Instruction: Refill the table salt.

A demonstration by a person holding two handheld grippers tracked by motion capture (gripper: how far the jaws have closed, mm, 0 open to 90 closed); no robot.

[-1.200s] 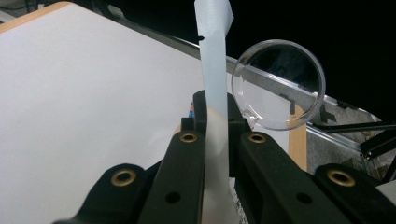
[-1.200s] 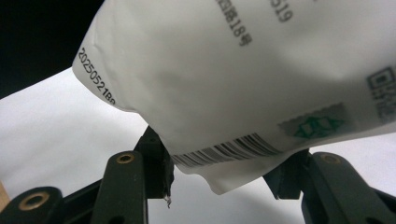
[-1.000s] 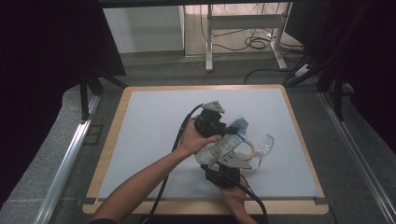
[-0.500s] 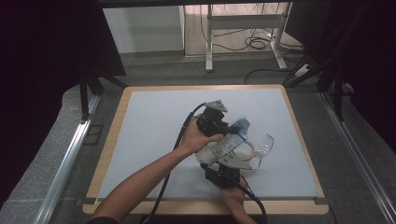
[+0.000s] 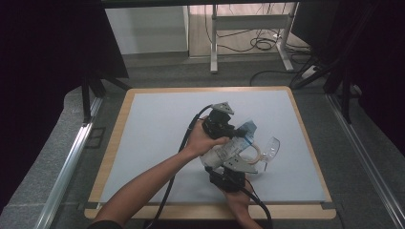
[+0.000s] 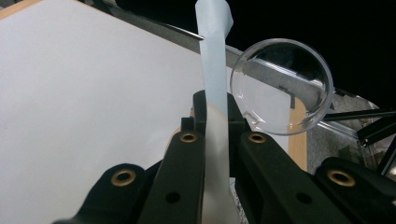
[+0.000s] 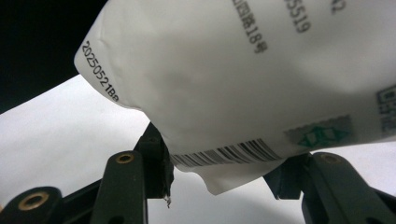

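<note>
Both grippers, left gripper (image 5: 224, 125) and right gripper (image 5: 228, 175), meet over the tabletop (image 5: 153, 133), white pouch (image 5: 224, 152) between them, clear dish (image 5: 270, 148) just right.

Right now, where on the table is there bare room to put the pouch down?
The table's whole left half, from its wooden edge to the person's forearm, is bare, and so is the far strip along the back edge. It is crowded right of centre, where both hand-held grippers hold the pouch beside the clear bowl.

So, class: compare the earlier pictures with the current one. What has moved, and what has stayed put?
Almost nothing moved. The left gripper still pinches the pouch's top edge, the right gripper still clamps the white pouch, and the clear bowl stays beside them on the table.
</note>
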